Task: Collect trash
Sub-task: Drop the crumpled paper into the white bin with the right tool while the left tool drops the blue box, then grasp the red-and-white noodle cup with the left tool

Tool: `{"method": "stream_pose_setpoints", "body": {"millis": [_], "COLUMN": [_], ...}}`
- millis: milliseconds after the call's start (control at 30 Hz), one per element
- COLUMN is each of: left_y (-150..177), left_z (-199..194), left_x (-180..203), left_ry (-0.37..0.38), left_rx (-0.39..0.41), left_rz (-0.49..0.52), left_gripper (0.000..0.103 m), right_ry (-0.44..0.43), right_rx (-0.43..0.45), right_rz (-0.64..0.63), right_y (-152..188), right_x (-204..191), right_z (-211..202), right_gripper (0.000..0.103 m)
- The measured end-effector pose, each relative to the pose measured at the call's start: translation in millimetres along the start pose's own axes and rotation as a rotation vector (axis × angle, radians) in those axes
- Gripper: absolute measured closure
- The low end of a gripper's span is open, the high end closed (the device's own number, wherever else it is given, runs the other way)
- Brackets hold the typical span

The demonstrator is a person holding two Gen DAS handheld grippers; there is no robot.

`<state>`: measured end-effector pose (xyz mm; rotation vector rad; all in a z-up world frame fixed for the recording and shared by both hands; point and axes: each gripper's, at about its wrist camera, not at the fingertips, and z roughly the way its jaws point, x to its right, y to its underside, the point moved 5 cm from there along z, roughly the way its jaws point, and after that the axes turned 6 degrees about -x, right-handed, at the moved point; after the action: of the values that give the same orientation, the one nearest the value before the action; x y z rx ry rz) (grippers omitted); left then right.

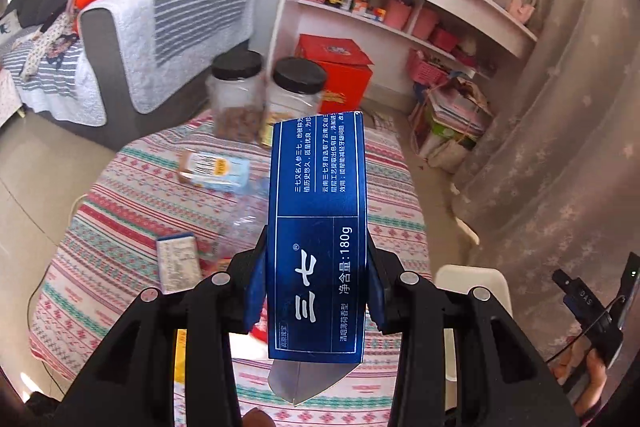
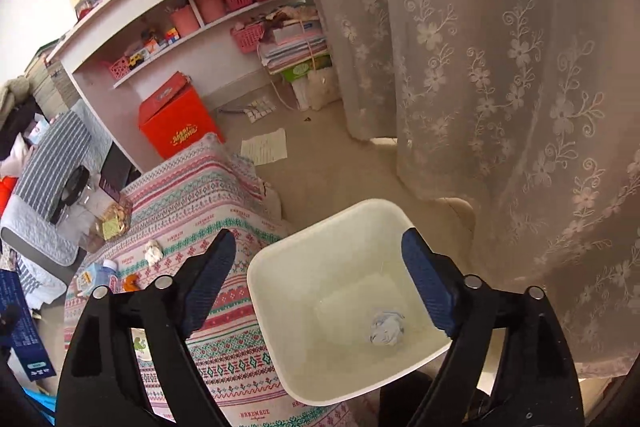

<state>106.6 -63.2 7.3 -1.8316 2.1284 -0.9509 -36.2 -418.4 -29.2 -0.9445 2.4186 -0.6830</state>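
My left gripper (image 1: 317, 255) is shut on a long blue toothpaste box (image 1: 318, 211), its pads pressing both narrow sides, held above the patterned tablecloth (image 1: 120, 227). On the cloth lie a flattened carton (image 1: 216, 169), a clear plastic bottle (image 1: 248, 215) and a small white packet (image 1: 178, 261). My right gripper (image 2: 318, 247) is open with nothing between its fingers, above a white bin (image 2: 272, 307) beside the table. A crumpled paper ball (image 2: 386, 329) lies at the bin's bottom. The bin's rim (image 1: 472, 279) also shows in the left wrist view.
Two black-lidded jars (image 1: 264, 91) stand at the table's far end. Behind them are a red box (image 1: 340, 67) and white shelves (image 1: 400, 7). A lace curtain (image 2: 500, 107) hangs right of the bin. A sheet of paper (image 2: 266, 147) lies on the floor; a sofa (image 1: 120, 39) sits left.
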Motion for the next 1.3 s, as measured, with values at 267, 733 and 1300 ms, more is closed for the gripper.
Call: {"method": "stream_pose_setpoints", "body": {"millis": [267, 733, 1300], "left_y": [12.0, 44.4, 11.7], "left_z": [65.6, 108.7, 48.0], "left_x": [118.7, 225.5, 99.2], "left_ry": [0.206, 0.371, -0.026], "left_rx": [-0.172, -0.304, -0.226], "left_rz": [0.047, 0.111, 0.173], "left_gripper": [0.063, 0.059, 0.030], "right_ry": [0.234, 0.225, 0.003], "right_rx": [0.246, 0.289, 0.171], "right_rz": [0.006, 0.127, -0.087], "right_y": [-18.7, -14.3, 0.5], "right_x": [45.7, 74.3, -22.1], "right_z": [-55.2, -78.3, -61.6], "right_gripper": [0.007, 0.007, 0.007]}}
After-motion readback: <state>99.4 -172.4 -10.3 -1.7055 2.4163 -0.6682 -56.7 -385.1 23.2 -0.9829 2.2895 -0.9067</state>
